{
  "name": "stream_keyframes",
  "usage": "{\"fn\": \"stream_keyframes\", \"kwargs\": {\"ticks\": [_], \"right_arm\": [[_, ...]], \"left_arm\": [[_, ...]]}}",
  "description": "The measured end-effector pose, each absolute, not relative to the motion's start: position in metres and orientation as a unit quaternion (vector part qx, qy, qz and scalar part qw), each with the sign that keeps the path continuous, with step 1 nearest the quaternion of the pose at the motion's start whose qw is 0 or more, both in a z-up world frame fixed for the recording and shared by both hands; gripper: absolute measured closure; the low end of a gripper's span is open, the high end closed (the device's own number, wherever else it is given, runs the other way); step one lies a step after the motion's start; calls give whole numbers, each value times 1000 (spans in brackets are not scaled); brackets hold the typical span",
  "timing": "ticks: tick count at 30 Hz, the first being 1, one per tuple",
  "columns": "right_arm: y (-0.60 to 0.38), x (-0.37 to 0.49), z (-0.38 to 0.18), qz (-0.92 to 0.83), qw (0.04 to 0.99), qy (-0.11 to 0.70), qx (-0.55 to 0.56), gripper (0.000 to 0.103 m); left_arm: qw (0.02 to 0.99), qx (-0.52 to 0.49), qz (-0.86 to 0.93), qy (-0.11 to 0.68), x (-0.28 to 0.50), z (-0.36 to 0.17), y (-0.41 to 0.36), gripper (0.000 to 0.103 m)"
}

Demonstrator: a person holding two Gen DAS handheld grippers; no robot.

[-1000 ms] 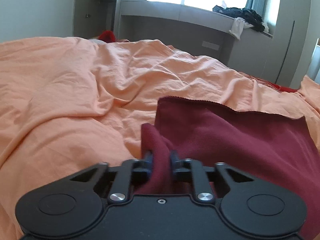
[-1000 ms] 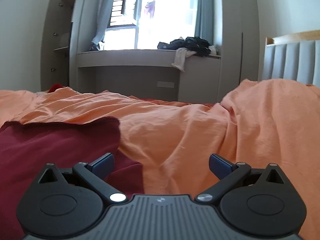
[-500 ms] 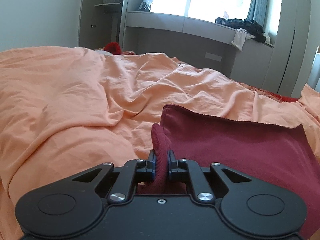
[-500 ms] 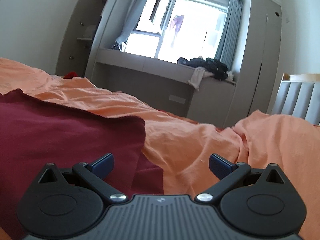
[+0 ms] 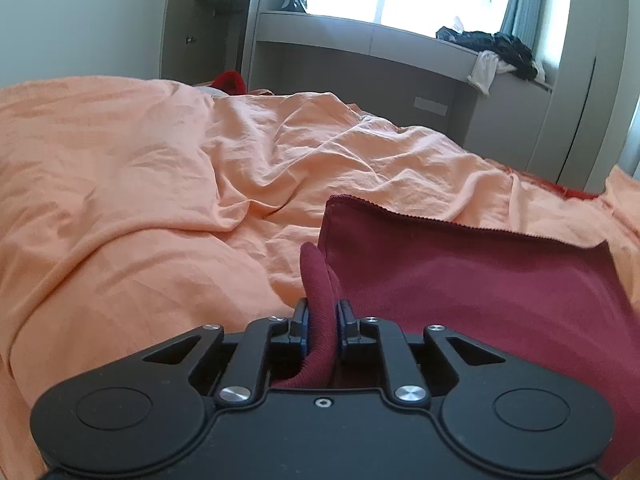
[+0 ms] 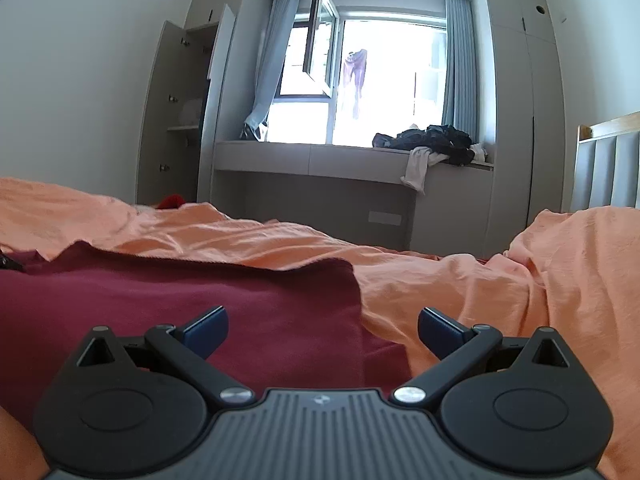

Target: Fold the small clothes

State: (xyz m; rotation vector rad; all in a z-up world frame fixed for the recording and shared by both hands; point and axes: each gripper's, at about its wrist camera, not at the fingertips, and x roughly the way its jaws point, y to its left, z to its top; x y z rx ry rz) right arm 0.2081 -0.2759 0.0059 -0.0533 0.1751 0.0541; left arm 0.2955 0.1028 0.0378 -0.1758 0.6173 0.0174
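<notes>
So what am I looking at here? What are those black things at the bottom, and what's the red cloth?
There is no robot here: a person holds a two-finger gripper in each hand, and each carries a wide-angle camera looking forward along its fingers. The black shapes are the grippers themselves. One picture is from the left gripper, which is shut on a bunched edge of the dark red garment. The other is from the right gripper, whose fingers stand wide open over the same garment, holding nothing. The garment lies on an orange sheet covering a bed. Behind is a window ledge with a clothes pile.
</notes>
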Motion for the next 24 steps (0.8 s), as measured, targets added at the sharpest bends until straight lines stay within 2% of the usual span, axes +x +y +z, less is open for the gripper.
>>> {"fn": "stream_keyframes", "kwargs": {"ticks": [4,13,15,21,24], "right_arm": [[-261,206,8,48,994,88,-32,0],[-232,195,14,80,991,89,-53,0],[-227,192,15,84,991,89,-57,0],[-216,189,18,87,991,82,-61,0],[-213,187,19,89,991,76,-58,0]], "left_arm": [[951,-94,9,294,290,39,103,81],[963,-96,17,251,261,46,101,40],[967,-84,18,239,253,47,99,25],[978,-63,28,198,221,48,95,2],[982,-55,33,176,203,48,96,1]]}}
